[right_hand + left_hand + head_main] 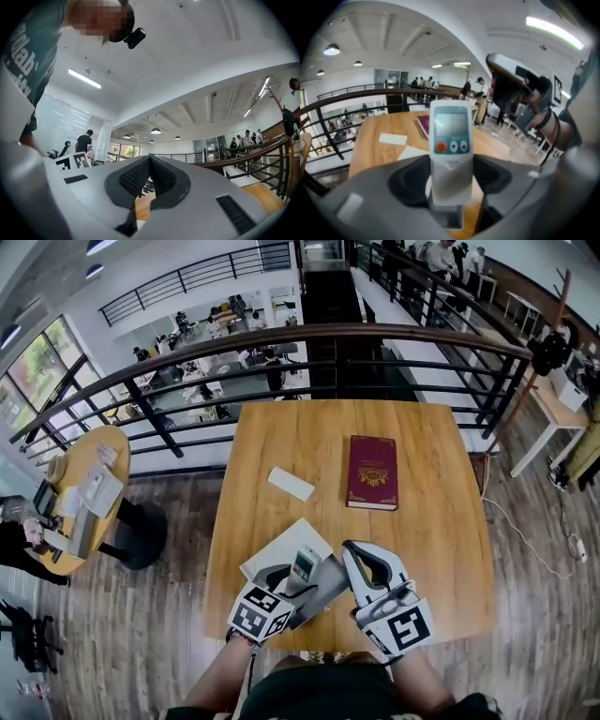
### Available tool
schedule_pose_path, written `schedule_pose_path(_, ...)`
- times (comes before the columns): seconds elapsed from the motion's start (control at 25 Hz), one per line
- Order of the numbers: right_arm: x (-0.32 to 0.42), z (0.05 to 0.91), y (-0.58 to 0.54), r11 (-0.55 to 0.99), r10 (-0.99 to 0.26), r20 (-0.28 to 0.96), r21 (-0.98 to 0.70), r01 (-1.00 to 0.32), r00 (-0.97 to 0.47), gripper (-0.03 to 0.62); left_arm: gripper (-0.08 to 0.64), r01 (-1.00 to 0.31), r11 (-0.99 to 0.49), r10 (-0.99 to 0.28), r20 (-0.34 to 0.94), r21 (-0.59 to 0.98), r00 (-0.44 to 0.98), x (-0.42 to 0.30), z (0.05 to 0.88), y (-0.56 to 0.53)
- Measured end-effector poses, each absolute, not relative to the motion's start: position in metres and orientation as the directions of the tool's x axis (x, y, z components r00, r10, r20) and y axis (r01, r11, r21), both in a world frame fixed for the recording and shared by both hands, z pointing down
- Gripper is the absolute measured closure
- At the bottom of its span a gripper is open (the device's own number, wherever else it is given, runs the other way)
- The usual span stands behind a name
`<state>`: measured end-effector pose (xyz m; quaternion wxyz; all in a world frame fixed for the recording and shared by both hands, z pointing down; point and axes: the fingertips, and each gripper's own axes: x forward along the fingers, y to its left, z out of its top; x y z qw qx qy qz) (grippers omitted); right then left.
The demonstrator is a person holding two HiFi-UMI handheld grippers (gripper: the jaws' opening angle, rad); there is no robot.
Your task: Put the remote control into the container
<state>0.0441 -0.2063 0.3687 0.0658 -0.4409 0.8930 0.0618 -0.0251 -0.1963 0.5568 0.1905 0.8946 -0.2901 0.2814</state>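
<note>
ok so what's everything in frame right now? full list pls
table: 1, light wood, centre of head view
book: 1, dark red, flat on the table, right of centre
flat block: 1, white, on the table left of the book
flat sheet: 1, white, near table edge, partly under the grippers
remote control: 1, white-grey, orange button, upright between the left jaws
railing: 1, black bars, brown top rail, beyond the table
round side table: 1, wood, far left, cluttered
left gripper: 1, grey, clamped on the remote control
right gripper: 1, grey, jaws together, empty
</note>
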Motion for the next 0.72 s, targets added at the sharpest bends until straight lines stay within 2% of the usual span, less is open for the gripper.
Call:
schedule_pose_path(0.28,0.046,0.370,-0.205,0.593,-0.789,-0.163,0.049,-0.804,-0.592,0.577,0.279,-0.613,-0.748,-0.300,0.694,0.255,0.655,-0.019,0.603,-0.190)
schedule_pose_path(0.72,0.045,0.375,-0.205,0.593,-0.791,-0.147,0.050,-0.803,-0.594,0.577,0.279,-0.617,-0.736,-0.168,0.808,0.277,0.564,-0.023,0.659,-0.180)
